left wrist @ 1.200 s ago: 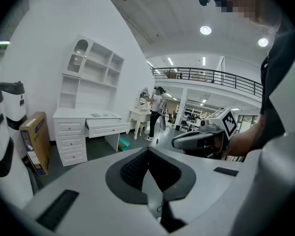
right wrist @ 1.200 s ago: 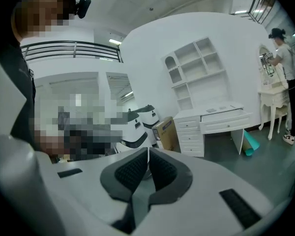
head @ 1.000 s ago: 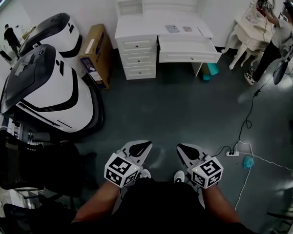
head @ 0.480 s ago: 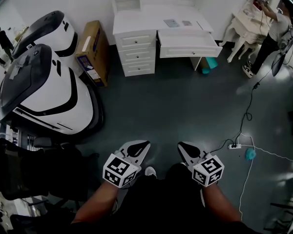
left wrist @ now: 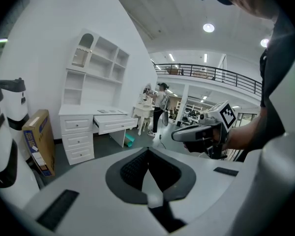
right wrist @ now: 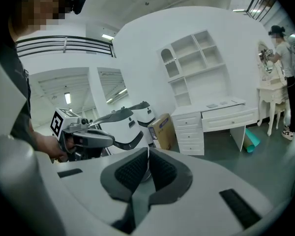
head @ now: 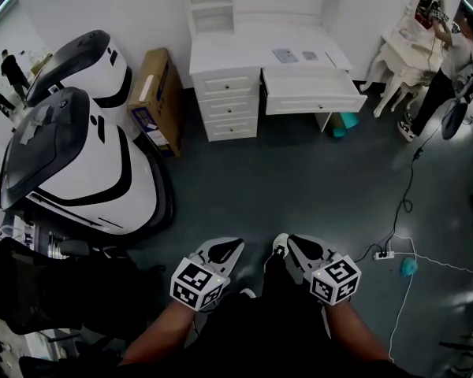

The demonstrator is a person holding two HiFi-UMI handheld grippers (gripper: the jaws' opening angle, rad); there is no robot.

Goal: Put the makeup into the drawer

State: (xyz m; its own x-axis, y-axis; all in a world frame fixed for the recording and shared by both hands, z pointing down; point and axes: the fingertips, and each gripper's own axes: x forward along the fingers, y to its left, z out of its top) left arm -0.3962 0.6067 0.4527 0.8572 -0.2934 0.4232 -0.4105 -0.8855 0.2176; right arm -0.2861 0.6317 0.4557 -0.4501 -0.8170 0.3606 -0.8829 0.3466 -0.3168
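A white dressing desk [head: 260,53] stands far ahead against the wall, its right drawer [head: 315,93] pulled open. Small flat makeup items [head: 284,55] lie on the desktop above the drawer; they are too small to make out in detail. Both grippers are held low in front of the person, far from the desk. My left gripper [head: 230,244] and my right gripper [head: 293,241] are shut with nothing between the pads. In the left gripper view the desk [left wrist: 81,114] and drawer [left wrist: 115,124] sit beyond the shut left gripper [left wrist: 147,154]; the right gripper view shows the drawer [right wrist: 231,117].
Two large white-and-black machines [head: 71,156] fill the left side. A cardboard box [head: 159,101] leans beside the desk. A person [head: 445,61] stands at a white vanity at the right. A power strip with cables [head: 385,253] lies on the dark floor, and a teal roll [head: 343,123] lies under the desk.
Both grippers and the head view have moved forward towards the desk, which now sits slightly lower in the picture. A shoe now shows between the grippers. Both grippers stay shut.
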